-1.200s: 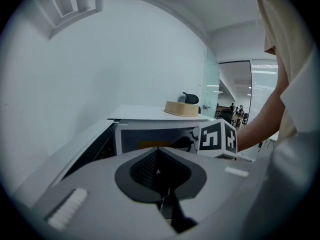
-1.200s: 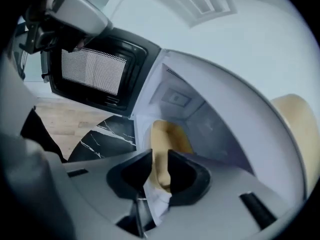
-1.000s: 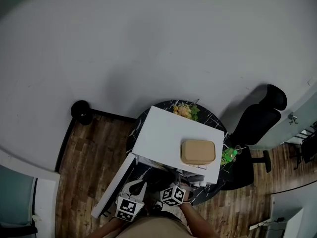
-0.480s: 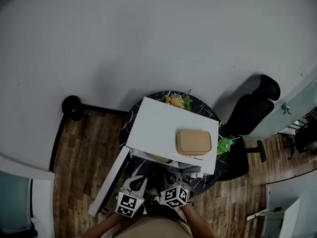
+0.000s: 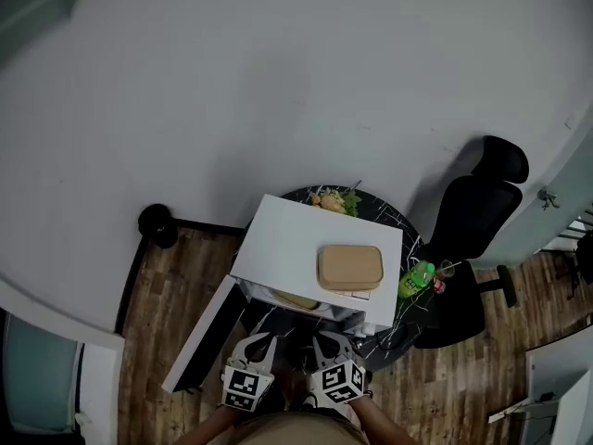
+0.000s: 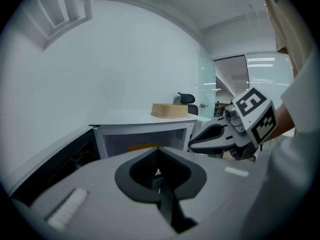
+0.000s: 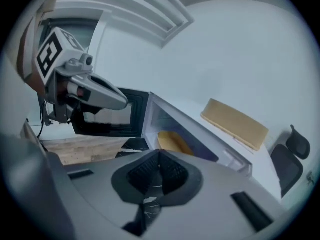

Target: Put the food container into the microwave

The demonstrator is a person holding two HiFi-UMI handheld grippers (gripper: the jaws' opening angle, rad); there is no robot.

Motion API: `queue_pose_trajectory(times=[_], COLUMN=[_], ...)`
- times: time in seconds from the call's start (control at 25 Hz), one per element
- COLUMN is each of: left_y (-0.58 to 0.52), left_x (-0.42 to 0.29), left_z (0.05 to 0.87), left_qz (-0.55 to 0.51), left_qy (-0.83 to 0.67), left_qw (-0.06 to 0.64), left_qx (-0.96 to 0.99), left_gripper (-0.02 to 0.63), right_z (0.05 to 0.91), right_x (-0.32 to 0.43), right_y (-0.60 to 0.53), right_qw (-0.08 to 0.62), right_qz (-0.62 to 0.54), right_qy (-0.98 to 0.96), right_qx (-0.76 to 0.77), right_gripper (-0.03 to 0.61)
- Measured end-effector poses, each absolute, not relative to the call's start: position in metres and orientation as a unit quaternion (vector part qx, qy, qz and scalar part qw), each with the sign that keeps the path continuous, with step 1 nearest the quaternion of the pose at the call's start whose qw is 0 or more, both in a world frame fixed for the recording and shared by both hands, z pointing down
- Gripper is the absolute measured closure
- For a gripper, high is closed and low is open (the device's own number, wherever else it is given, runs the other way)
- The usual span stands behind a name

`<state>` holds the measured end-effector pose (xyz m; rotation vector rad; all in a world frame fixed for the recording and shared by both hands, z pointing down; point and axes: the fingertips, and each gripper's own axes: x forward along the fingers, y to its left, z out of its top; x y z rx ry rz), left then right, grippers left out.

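Inside microwave (image 5: 296, 244), yellow container (image 7: 172, 143) partly hidden

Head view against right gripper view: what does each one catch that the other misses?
Only the head view shows the green plastic bottle, the leafy food behind the white box microwave and the round black object on the floor. Only the right gripper view makes plain that the right gripper has its jaws together, nothing between them. Both show that microwave with its door open, the tan lidded container on top, a yellowish item inside and the left gripper.
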<state>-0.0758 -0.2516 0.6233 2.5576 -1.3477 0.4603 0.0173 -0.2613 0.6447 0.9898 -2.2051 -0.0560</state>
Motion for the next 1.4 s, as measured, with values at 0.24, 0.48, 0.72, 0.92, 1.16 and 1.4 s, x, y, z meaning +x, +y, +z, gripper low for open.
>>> queue_pose_trajectory(times=[0.24, 0.48, 0.72, 0.92, 1.16, 1.4], left_y=[-0.234, -0.205, -0.184, -0.172, -0.162, -0.155], left_x=[-0.05, -0.033, -0.023, -0.02, -0.028, -0.045], left_z=[0.597, 0.6, 0.61, 0.608, 0.605, 0.588], left_qz=[0.155, 0.161, 0.17, 0.17, 0.168, 0.151], left_qy=[-0.493, -0.524, -0.531, -0.526, -0.509, -0.494], left_qw=[0.095, 0.116, 0.125, 0.125, 0.121, 0.108], left_qx=[0.851, 0.828, 0.821, 0.824, 0.835, 0.849], left_gripper=[0.606, 0.606, 0.606, 0.606, 0.606, 0.606], right_z=[0.63, 0.628, 0.643, 0.642, 0.641, 0.616], right_x=[0.049, 0.066, 0.077, 0.085, 0.083, 0.068], right_y=[-0.233, -0.211, -0.197, -0.18, -0.176, -0.169], right_qw=[0.321, 0.294, 0.296, 0.28, 0.23, 0.193], right_qz=[-0.023, -0.01, -0.002, 0.033, 0.087, 0.129], right_qy=[-0.87, -0.889, -0.893, -0.895, -0.897, -0.892], right_qx=[0.372, 0.352, 0.338, 0.346, 0.367, 0.389], right_gripper=[0.568, 0.568, 0.568, 0.568, 0.568, 0.568])
